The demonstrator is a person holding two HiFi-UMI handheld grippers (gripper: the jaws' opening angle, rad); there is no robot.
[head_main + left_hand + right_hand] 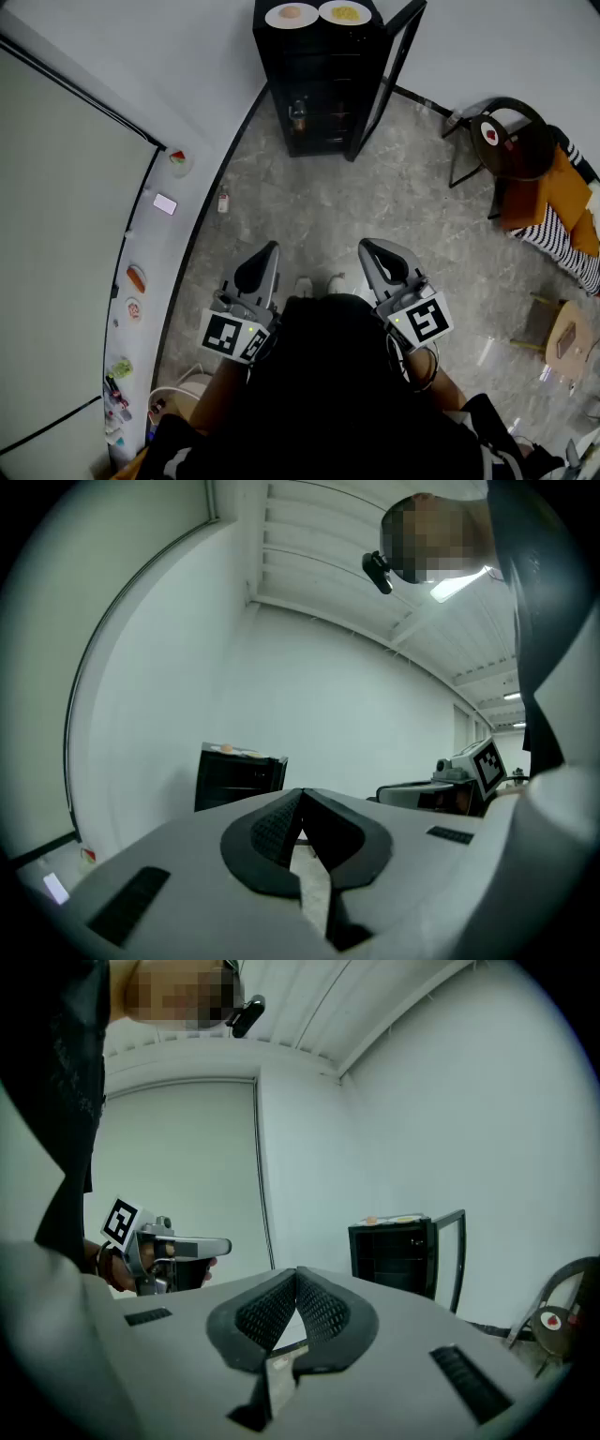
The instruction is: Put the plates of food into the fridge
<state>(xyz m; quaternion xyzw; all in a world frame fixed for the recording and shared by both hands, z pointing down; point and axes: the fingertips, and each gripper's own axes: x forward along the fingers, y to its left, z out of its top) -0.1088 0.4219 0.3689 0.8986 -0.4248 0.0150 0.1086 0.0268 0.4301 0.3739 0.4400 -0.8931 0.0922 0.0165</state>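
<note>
A black fridge [323,84] stands far ahead against the wall, its glass door [392,67] swung open to the right. On its top sit two white plates: one with pinkish food [292,14] and one with yellow food [345,13]. My left gripper [268,249] and right gripper [368,247] are held side by side close to my body, far from the fridge and pointing toward it. Both are shut with nothing between the pads. The fridge [239,776] shows small in the left gripper view beyond the left gripper [300,795], and the fridge [398,1251] again beyond the right gripper [296,1274].
A ledge [141,234] runs along the left wall with a phone [165,203], a watermelon slice [178,157] and other small food items. A small bottle [223,202] stands on the floor beside it. A dark round chair [511,141], orange cushions [548,197] and a wooden stool [565,335] stand at the right.
</note>
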